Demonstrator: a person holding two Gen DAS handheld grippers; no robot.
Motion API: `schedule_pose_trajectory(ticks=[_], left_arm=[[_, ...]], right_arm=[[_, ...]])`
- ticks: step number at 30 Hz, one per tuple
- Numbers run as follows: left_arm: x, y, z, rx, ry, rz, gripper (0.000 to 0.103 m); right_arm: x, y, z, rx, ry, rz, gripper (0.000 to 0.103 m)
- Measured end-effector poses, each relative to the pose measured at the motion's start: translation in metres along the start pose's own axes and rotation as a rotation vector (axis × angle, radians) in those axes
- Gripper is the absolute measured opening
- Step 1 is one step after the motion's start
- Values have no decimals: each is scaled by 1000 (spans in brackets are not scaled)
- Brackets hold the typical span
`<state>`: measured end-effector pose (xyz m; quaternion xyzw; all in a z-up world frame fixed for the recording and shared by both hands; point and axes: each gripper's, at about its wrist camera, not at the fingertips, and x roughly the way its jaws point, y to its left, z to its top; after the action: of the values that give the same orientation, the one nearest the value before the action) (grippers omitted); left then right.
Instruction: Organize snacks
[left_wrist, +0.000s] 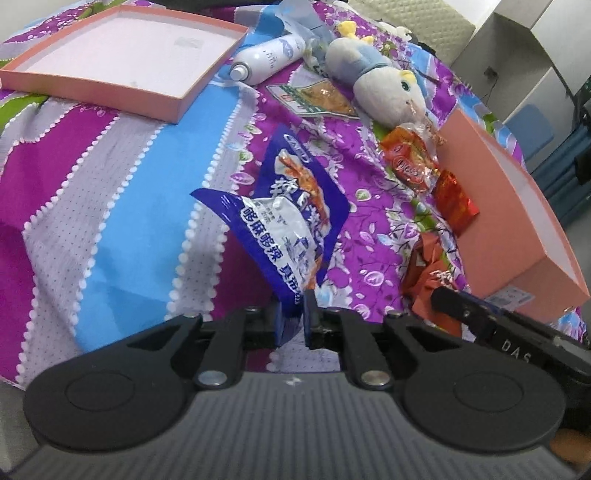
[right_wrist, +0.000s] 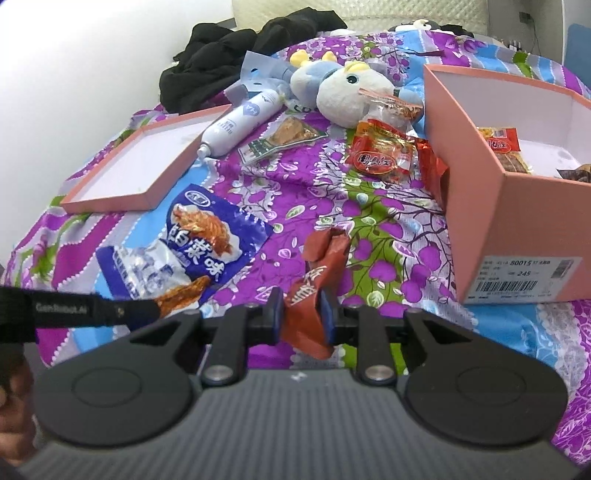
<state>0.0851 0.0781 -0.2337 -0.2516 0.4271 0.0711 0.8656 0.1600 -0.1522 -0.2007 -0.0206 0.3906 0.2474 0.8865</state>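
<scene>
Your left tongs (left_wrist: 294, 320) sit w/ the bottom edge of the blue-and-white crinkled foil snack pouch (left_wrist: 291, 218) between the pads; whether they still pinch it or have let go, can't tell from the pics. Pouch stands up from the tongs, creased across the middle, silver-white panel w/ blue characters folded forward, printed pic of orange-brown fried food above. In the right wrist view it's spread over the bed's purple floral bedspread (right_wrist: 295, 192), just in front of the shallow pink cardboard lid (right_wrist: 147, 166).

Your right tongs (right_wrist: 300, 318) are clenched on a crumpled brick-red snack packet (right_wrist: 321, 266), twisted, top end curling over, white characters on the side. It's lifted just left of the deep pink cardboard box (right_wrist: 517, 206), which has a white barcode label on its front wall and a few wrapped snacks inside.

Against the box's near left wall: an orange-red clear-ended packet (right_wrist: 380, 155) and a shiny red foil one (left_wrist: 452, 197). Further back: green-edged clear snack pack (right_wrist: 284, 138), white spray bottle (right_wrist: 240, 122), grey-and-blue plush toy (right_wrist: 343, 92).
</scene>
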Motion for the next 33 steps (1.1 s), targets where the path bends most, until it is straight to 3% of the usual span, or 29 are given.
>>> schedule_pose_trajectory(ticks=[7, 9, 11, 18, 23, 33], left_arm=[[-8, 6, 0, 75, 36, 40, 72], [-12, 8, 1, 108, 41, 47, 77], [-16, 9, 4, 145, 37, 71, 85], [-32, 6, 21, 245, 17, 101, 89], [-40, -10, 29, 398, 4, 52, 94], [2, -21, 52, 515, 42, 51, 94]], right_arm=[[1, -1, 0, 25, -4, 15, 30], [3, -4, 0, 48, 3, 38, 45], [3, -4, -1, 62, 1, 43, 69], [4, -4, -1, 74, -16, 46, 71], [3, -8, -2, 88, -40, 30, 71], [7, -13, -2, 142, -72, 1, 72]])
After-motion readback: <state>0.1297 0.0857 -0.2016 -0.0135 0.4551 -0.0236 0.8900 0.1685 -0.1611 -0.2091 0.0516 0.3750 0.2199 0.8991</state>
